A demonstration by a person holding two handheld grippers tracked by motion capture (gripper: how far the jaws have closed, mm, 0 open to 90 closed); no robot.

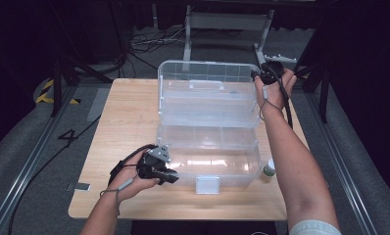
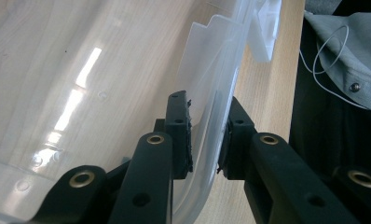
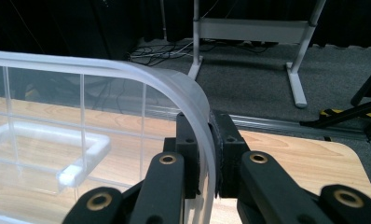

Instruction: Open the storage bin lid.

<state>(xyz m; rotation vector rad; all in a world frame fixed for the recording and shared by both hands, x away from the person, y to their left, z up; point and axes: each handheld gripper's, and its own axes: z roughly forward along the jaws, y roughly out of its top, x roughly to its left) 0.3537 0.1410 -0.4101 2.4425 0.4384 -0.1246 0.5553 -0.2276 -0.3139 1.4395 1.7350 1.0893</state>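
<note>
bottle point(image 1: 268, 169): label too small to read (half behind the box point(image 1: 207, 122))
right hand-held gripper point(image 1: 270, 72): jaws hidden behind lid rim
surface point(image 1: 129, 117): blurred through plastic

The box point(image 1: 207, 122) at the frame's centre is clear, glossy plastic with frosted white rims, mirroring light streaks. The counter point(image 1: 129, 117) beneath is pale wood-grain, smooth and satin. Both grippers' fingers point(image 2: 179, 135) are matt black plastic with brass-coloured rivets and rough rubbery pads. The floor point(image 1: 31, 142), at left, looks like grey carpet.
</note>
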